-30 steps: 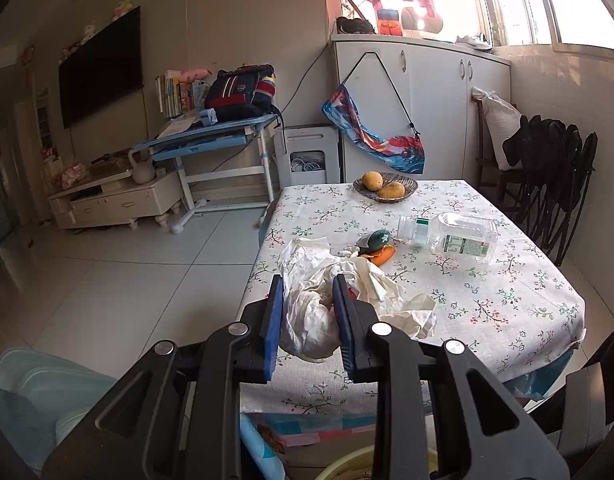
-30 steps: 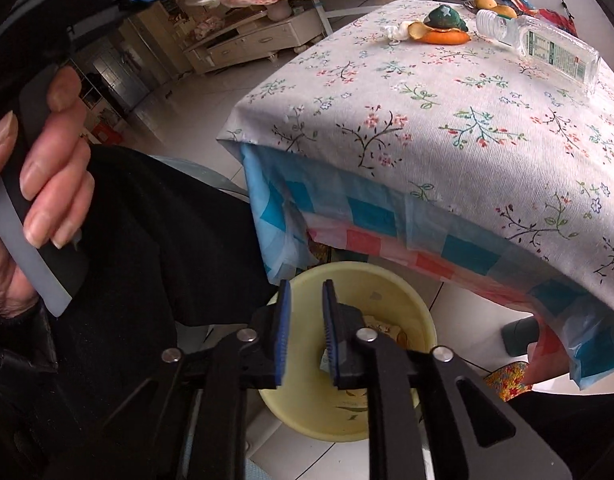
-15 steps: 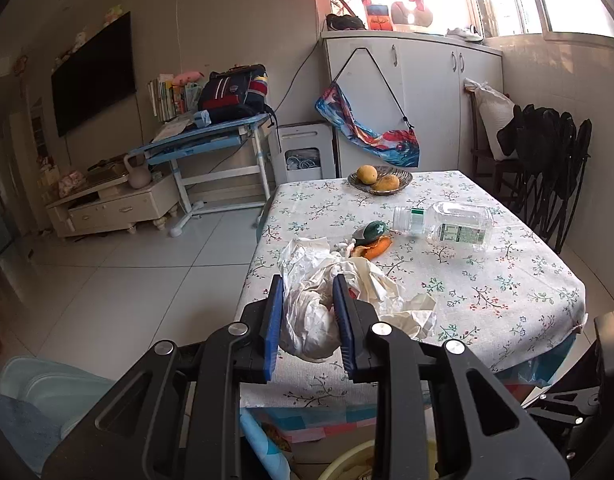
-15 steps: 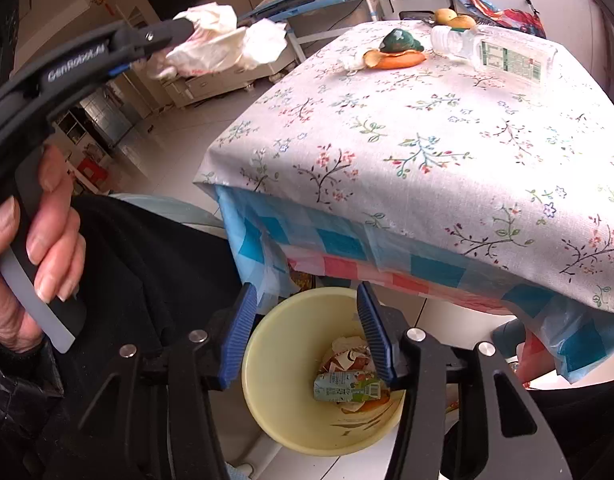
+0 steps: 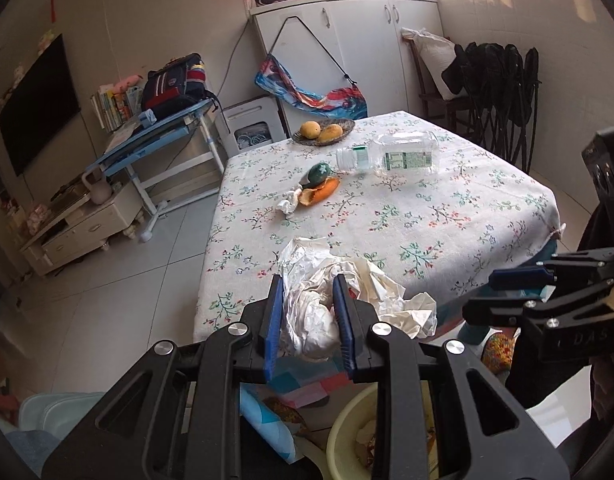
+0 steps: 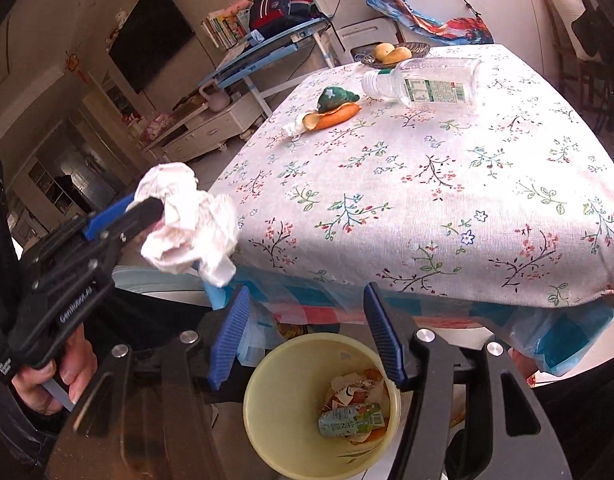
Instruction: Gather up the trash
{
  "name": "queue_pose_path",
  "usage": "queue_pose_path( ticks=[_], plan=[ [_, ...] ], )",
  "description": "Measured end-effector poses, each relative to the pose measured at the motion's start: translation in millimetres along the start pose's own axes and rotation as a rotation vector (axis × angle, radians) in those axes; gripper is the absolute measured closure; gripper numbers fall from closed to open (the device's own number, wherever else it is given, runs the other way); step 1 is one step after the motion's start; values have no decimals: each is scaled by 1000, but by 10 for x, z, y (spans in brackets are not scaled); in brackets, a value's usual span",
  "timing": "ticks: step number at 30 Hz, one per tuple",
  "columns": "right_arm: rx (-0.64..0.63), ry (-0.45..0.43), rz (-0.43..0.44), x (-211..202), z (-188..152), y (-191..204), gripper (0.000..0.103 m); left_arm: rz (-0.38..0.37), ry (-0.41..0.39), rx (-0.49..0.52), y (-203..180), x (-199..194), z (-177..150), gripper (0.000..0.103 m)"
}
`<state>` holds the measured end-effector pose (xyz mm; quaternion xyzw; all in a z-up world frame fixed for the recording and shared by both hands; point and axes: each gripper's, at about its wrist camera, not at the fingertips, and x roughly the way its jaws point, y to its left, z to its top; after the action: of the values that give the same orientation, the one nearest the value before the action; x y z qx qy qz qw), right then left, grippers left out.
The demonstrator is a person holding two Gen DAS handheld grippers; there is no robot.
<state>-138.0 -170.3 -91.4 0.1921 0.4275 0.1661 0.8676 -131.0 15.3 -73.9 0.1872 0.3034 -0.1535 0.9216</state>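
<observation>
Disposal step in hand: left gripper [image 5: 308, 320] is clamped on a wad of crumpled paper [image 5: 327, 300], held in the air just off the table's [image 6: 447, 184] near edge, left of centre in the right wrist view; yellow bin [image 6: 267, 412] sits on the floor below, bottom centre, holding 1 carton and scraps. Right gripper [image 6: 307, 332] is over the bin with nothing between its jaws, which are opening. Next move likely calls for carrying the wad over the bin's mouth, then releasing; bottle [image 6: 427, 80] and peel [image 6: 333, 114] remain upper centre on the table.
</observation>
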Motion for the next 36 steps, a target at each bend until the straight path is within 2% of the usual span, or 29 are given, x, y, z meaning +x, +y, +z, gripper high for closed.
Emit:
queue_pose_path(
  ticks=[12, 16, 23, 27, 30, 32, 36],
  plan=[
    [27, -27, -7, -52, 24, -47, 41, -134, 163, 272, -504, 57, -404, 78],
    [31, -31, -7, -63, 29, -54, 40, -170, 198, 340, -613, 57, -497, 73],
    [31, -29, -8, -65, 32, -57, 39, -188, 196, 360, -665, 19, -526, 61],
    [32, -33, -10, -67, 39, -68, 39, -149, 168, 324, -585, 13, -470, 60],
    [29, -39, -12, -77, 32, -57, 39, -69, 111, 247, -433, -7, -353, 54],
    [21, -47, -20, -84, 38, -44, 39, 5, 60, 171, -282, -28, -254, 43],
    [-8, -62, -39, -92, 40, 1, 39, 108, 2, -29, 89, -57, -84, 34]
  ],
)
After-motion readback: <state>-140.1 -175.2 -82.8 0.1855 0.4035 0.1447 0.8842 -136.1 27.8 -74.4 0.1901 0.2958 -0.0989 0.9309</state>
